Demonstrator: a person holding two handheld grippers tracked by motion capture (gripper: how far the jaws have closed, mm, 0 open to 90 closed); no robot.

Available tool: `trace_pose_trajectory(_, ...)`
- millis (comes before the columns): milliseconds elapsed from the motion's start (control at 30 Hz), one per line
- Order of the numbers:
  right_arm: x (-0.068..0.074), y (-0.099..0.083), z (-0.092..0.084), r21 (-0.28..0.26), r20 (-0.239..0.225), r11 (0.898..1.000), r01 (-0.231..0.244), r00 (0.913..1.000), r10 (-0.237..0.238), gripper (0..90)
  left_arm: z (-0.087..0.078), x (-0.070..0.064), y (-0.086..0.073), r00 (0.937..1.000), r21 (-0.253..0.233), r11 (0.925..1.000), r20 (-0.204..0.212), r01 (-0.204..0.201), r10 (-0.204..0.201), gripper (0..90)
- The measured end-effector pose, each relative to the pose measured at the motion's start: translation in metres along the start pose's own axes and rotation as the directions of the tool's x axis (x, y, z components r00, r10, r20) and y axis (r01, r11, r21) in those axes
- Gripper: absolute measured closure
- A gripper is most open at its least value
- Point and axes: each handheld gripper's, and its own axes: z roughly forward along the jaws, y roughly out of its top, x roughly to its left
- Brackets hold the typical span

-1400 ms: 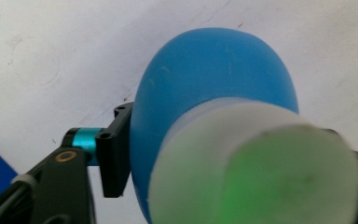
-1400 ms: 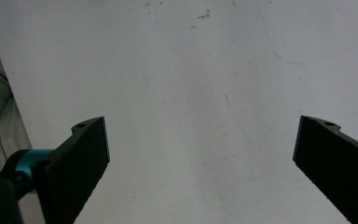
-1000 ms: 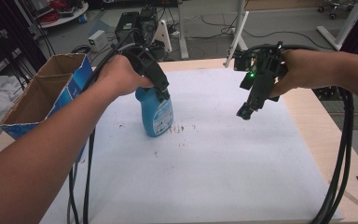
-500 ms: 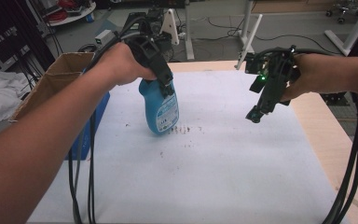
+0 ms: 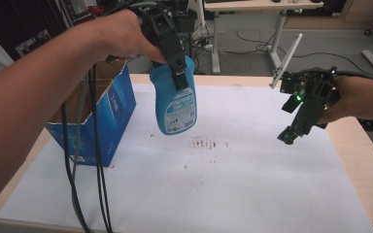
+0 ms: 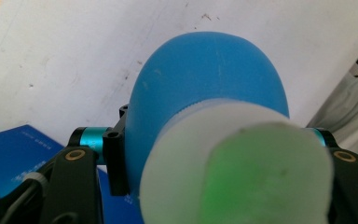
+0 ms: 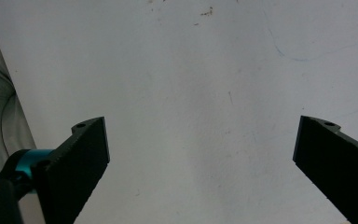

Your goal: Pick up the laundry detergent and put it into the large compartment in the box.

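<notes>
A blue cleaner bottle (image 5: 176, 107) with a printed label hangs in the air above the white sheet (image 5: 233, 189). My left gripper (image 5: 178, 76) comes down from above and is shut on the bottle's upper part. In the left gripper view the blue bottle body (image 6: 205, 79) and its white neck with a green end (image 6: 242, 172) sit tight between the black jaws. My right gripper (image 5: 291, 137) hovers over the right side of the sheet, pointing down. Its jaws stand wide apart, so the right gripper (image 7: 200, 158) is open with nothing between them.
An open blue cardboard box (image 5: 104, 114) stands at the sheet's left edge, close to the bottle. Reddish-brown marks (image 5: 206, 143) stain the sheet's middle. Black cables (image 5: 85, 165) hang from my left hand. Bare wooden table (image 5: 364, 155) shows at the right.
My left gripper has lifted the blue bottle off the sheet, up and toward the camera. The right gripper has kept its place and stayed open.
</notes>
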Motion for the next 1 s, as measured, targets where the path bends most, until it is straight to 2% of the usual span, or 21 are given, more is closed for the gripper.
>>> trace_pose_trajectory(33,0.000,0.001,0.000,0.007,0.000,1.000,0.001,1.0000,-0.001,2.6,-0.009,0.000,-0.003,0.9999,0.002,0.9999,-0.002,-0.013,0.013,37.6)
trace_pose_trajectory(67,0.001,0.001,0.000,0.007,0.003,1.000,-0.001,1.0000,0.001,2.6,-0.009,0.000,-0.003,0.9999,0.002,0.9999,-0.002,-0.013,0.013,37.6)
trace_pose_trajectory(133,0.001,0.001,0.001,0.008,0.003,1.000,0.002,1.0000,-0.002,2.6,-0.023,0.002,-0.010,0.9995,-0.003,0.9995,-0.006,-0.030,0.030,37.7)
trace_pose_trajectory(233,0.002,0.001,0.000,0.007,0.003,1.000,0.002,1.0000,-0.002,2.6,-0.037,0.006,-0.017,0.9990,-0.012,0.9989,-0.006,-0.045,0.045,37.7)
trace_pose_trajectory(267,0.002,0.001,0.000,0.006,0.004,1.000,0.003,1.0000,-0.003,2.6,-0.037,0.006,-0.017,0.9990,-0.012,0.9989,-0.006,-0.045,0.045,37.7)
trace_pose_trajectory(300,0.002,0.001,0.000,0.008,0.001,1.000,-0.004,1.0000,0.004,2.6,-0.046,0.009,-0.022,0.9986,-0.026,0.9982,-0.004,-0.053,0.053,37.7)
trace_pose_trajectory(400,0.001,0.000,0.000,0.012,0.000,1.000,-0.007,1.0000,0.007,2.6,-0.055,0.011,-0.027,0.9971,-0.037,0.9964,-0.004,-0.076,0.076,37.7)
trace_pose_trajectory(433,0.001,0.000,0.000,0.018,-0.001,1.000,-0.012,0.9999,0.012,2.6,-0.063,0.013,-0.032,0.9944,-0.039,0.9936,0.001,-0.106,0.106,37.7)
trace_pose_trajectory(500,0.001,0.000,0.000,0.018,-0.002,1.000,-0.014,0.9999,0.014,2.6,-0.071,0.016,-0.037,0.9916,-0.031,0.9912,0.005,-0.129,0.129,37.7)
trace_pose_trajectory(667,0.001,0.000,0.000,0.017,-0.004,1.000,-0.011,0.9999,0.011,2.6,-0.087,0.021,-0.049,0.9863,-0.044,0.9855,0.010,-0.164,0.164,37.8)
trace_pose_trajectory(700,0.001,0.000,0.000,0.018,-0.006,1.000,-0.007,1.0000,0.007,2.6,-0.093,0.023,-0.055,0.9835,-0.056,0.9820,0.004,-0.180,0.181,37.7)
trace_pose_trajectory(767,0.001,0.000,0.000,0.016,-0.006,1.000,-0.007,1.0000,0.007,2.6,-0.095,0.024,-0.059,0.9837,-0.063,0.9817,0.000,-0.180,0.180,37.8)
trace_pose_trajectory(800,0.001,0.000,0.000,0.017,-0.007,1.000,-0.012,0.9999,0.012,2.6,-0.099,0.026,-0.066,0.9819,-0.070,0.9794,-0.014,-0.190,0.189,37.7)
trace_pose_trajectory(1000,0.001,0.000,-0.001,0.015,-0.003,1.000,-0.010,0.9999,0.010,2.6,-0.110,0.032,-0.081,0.9820,-0.069,0.9797,-0.028,-0.189,0.187,37.8)
